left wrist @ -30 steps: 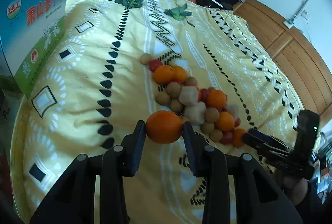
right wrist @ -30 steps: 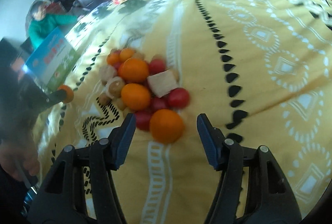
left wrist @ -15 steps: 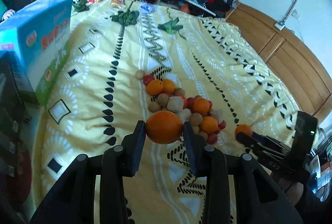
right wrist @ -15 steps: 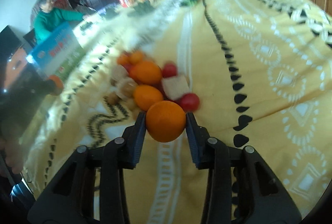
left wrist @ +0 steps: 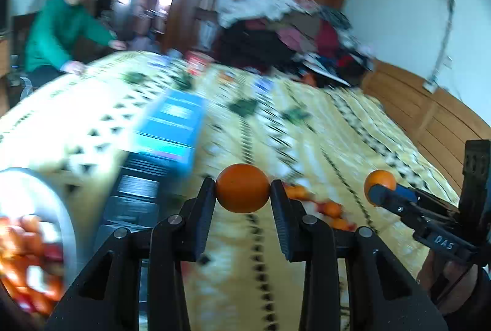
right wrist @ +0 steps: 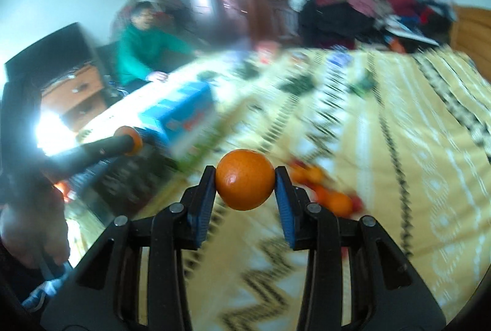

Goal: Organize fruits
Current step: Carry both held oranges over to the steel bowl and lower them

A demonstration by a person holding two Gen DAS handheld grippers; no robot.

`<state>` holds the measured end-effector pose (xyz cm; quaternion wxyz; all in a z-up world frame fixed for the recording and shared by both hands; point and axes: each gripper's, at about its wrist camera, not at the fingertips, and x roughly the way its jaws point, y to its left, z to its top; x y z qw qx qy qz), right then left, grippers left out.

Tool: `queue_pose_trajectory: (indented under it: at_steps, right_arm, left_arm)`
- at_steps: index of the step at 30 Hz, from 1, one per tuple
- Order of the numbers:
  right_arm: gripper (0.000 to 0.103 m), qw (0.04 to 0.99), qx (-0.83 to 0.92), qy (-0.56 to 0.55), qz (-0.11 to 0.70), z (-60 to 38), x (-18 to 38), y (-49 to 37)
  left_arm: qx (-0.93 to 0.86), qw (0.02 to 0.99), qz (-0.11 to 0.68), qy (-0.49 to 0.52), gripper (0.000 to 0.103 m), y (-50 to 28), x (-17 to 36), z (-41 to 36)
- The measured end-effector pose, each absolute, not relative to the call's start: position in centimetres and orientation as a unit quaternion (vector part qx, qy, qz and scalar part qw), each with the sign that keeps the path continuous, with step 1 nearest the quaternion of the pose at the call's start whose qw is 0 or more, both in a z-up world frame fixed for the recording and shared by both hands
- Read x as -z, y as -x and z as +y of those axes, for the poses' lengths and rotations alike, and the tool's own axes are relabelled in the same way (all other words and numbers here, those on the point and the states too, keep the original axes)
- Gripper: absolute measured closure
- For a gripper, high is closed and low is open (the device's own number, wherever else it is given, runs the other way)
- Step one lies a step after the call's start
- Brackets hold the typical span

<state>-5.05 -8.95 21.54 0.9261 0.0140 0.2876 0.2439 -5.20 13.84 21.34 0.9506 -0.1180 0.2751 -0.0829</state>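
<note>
Each hand-held gripper, left (left wrist: 242, 193) and right (right wrist: 244, 184), clamped a round, firm, smooth-skinned orange fruit (left wrist: 242, 188) across its widest part (probably light, liable to roll).

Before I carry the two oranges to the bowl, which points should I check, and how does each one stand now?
1. Left gripper holds its orange between both fingers: ok.
2. Right gripper holds its orange: ok.
3. Both oranges lifted clear of the bedspread: ok.
4. Bowl in view at lower left, already holding fruit: ok.
5. Room left in the bowl: cannot tell, blurred.
6. Blue box clear of the path to the bowl: cannot tell.
</note>
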Motion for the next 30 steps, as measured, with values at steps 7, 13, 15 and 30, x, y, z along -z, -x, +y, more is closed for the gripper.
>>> queue_pose_trajectory:
  at_steps: [7,13,15,30]
  right_arm:
    - [0.064,0.897,-0.353,0.015,0.266,3.3,-24.2,6.1]
    - [0.064,0.866,-0.423,0.054,0.261,12.1,-24.4,7.4]
    - [0.064,0.856,-0.438,0.059,0.268,14.2,-23.9,7.2]
    - [0.064,0.792,-0.461,0.085,0.390,23.1,-18.5,6.6]
  left_arm:
    - [-0.048,0.955,0.241,0.166,0.066,10.7,-23.0,26.8]
    - [-0.134,0.939,0.243,0.201,0.066,14.1,-21.5,35.3]
    - [-0.150,0.932,0.251,0.213,0.066,14.7,-20.5,37.2]
    - [-0.173,0.898,0.327,0.239,0.066,15.0,-15.1,41.5]
